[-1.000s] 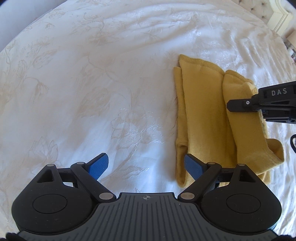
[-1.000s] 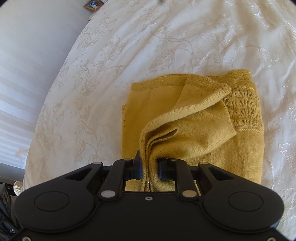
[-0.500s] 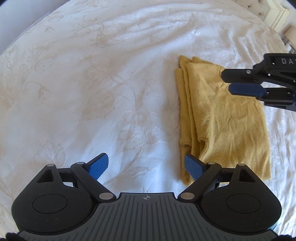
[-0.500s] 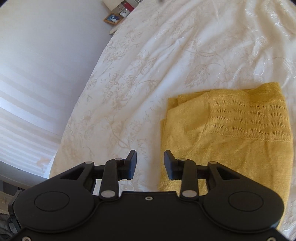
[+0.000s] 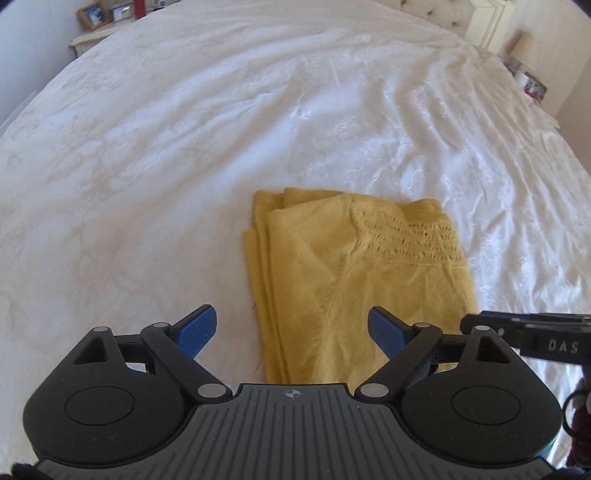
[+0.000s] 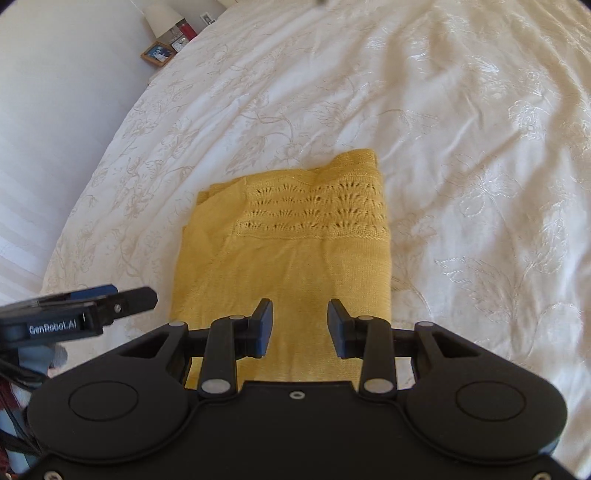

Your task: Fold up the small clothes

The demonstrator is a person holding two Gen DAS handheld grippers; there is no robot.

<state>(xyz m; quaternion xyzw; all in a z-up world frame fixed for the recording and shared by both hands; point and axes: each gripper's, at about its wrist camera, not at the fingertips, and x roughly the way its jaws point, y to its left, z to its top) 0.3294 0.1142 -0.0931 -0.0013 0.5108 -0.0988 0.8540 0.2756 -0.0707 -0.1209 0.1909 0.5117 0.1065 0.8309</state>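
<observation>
Left wrist view: one yellow garment [image 5: 354,273] lies folded flat on the bed [image 5: 184,147], a rectangle with several stacked layer edges along its left side and one band of lace knit near its far right corner. It sits in the near middle of the bed, well apart from the far edge. The left gripper [image 5: 291,330] hangs above the garment's near edge with its two blue pads spread wide; nothing is between them. One part of the right gripper [image 5: 524,332] enters from the right, just beside the garment's near right corner. Two framed pictures [image 5: 92,14] stand on a nightstand beyond the far left corner of the bed; one lamp [image 5: 524,48] stands beyond the far right.

Right wrist view: the same single garment [image 6: 295,251] lies flat, the lace band showing four rows of holes. The right gripper [image 6: 300,328] is over the near edge, its jaws parted and gripping nothing. The left gripper [image 6: 110,302] shows at the left, beside the garment. One lamp [image 6: 162,16] and one framed picture [image 6: 158,53] stand past the far left corner.
</observation>
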